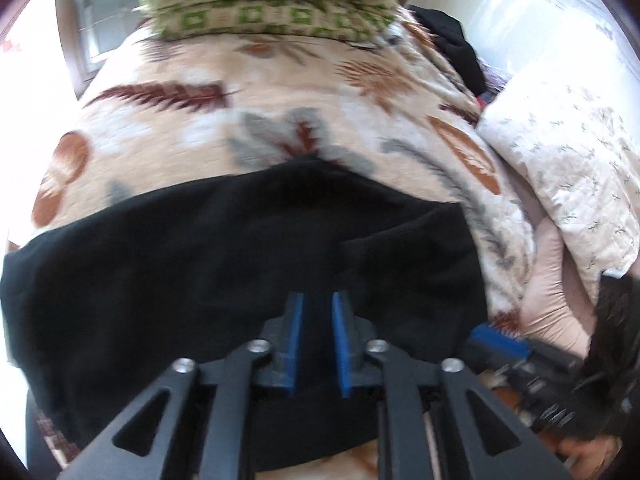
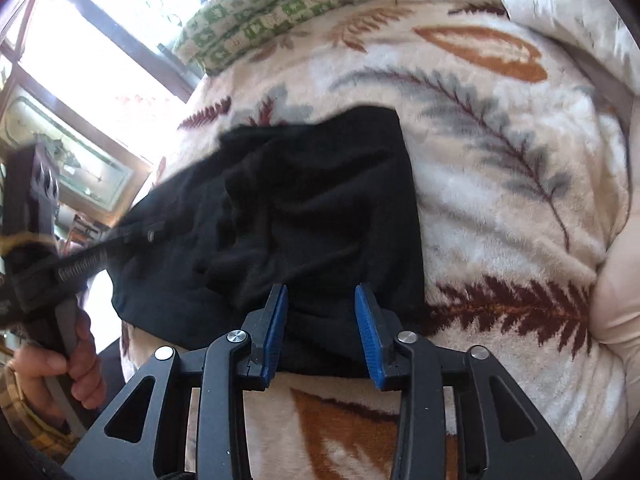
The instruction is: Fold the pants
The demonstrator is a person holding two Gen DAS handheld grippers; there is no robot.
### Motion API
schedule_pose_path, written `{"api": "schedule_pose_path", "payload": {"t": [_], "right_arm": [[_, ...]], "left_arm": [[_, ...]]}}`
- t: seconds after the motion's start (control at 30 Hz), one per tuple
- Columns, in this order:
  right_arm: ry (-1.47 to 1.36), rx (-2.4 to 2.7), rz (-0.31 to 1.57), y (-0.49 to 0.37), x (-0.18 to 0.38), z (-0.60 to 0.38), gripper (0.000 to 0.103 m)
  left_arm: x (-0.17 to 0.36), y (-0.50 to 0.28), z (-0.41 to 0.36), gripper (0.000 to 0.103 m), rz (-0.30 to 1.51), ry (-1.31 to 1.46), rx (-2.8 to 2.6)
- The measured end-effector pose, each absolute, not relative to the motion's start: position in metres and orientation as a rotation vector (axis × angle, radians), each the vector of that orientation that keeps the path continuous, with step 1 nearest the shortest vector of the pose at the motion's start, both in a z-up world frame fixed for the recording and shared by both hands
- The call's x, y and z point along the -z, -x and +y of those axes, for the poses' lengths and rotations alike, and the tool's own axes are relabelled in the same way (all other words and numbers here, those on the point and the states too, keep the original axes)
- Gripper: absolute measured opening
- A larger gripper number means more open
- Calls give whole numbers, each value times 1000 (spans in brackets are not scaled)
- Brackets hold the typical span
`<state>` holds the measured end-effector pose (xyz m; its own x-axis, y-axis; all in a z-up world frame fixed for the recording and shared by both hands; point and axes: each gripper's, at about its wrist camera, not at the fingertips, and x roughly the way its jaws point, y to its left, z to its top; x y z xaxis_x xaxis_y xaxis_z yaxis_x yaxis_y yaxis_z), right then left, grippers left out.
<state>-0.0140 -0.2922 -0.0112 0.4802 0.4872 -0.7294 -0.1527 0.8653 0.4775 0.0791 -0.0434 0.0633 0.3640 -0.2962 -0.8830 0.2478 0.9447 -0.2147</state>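
Left wrist view: showing a bed with a leaf-print blanket [image 1: 280,92], green-checked pillows [image 1: 268,0] at its far edge, a bright window beyond. Black pants [image 1: 240,240] lying bunched near the bed's near edge. Left gripper [image 1: 318,340] tilting down over the pants, fingers a little apart, gripping nothing. Right gripper [image 2: 321,332] hovering over the pants' near edge, fingers partly open, holding nothing.

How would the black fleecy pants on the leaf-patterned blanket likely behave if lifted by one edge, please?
The black fleecy pants would probably drape limply, given their soft wrinkles. Folded layers may slide apart. The plush leaf-patterned blanket might cling slightly.
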Motion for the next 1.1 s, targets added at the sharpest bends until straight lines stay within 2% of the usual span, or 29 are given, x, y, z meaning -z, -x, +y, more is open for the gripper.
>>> {"api": "schedule_pose_path", "payload": {"t": [0.03,0.07,0.1,0.23,0.43,0.57,0.7,0.93,1.1], "right_arm": [[-379,-423,981,15,7,-289,36],[-381,-440,970,16,4,-287,36],[-374,-458,966,16,3,-281,36],[-271,-467,1027,20,26,-260,37],[-365,-485,991,27,15,-270,42],[-313,-508,962,38,8,-257,43],[-235,-531,962,48,8,-234,44],[-267,-580,968,44,5,-214,46],[-275,-560,1033,36,23,-209,46]], "left_arm": [[-63,-77,-33,43,1137,47,327],[-61,-76,-24,60,1124,52,302],[-58,-75,-16,66,1117,61,280],[-34,-73,5,66,1165,114,246],[-36,-64,-8,67,1106,2,257],[-41,-65,-2,69,1111,44,265],[-50,-62,12,82,1074,48,235],[-46,-64,30,83,1071,35,184],[-41,-63,29,83,1068,12,190]]}}
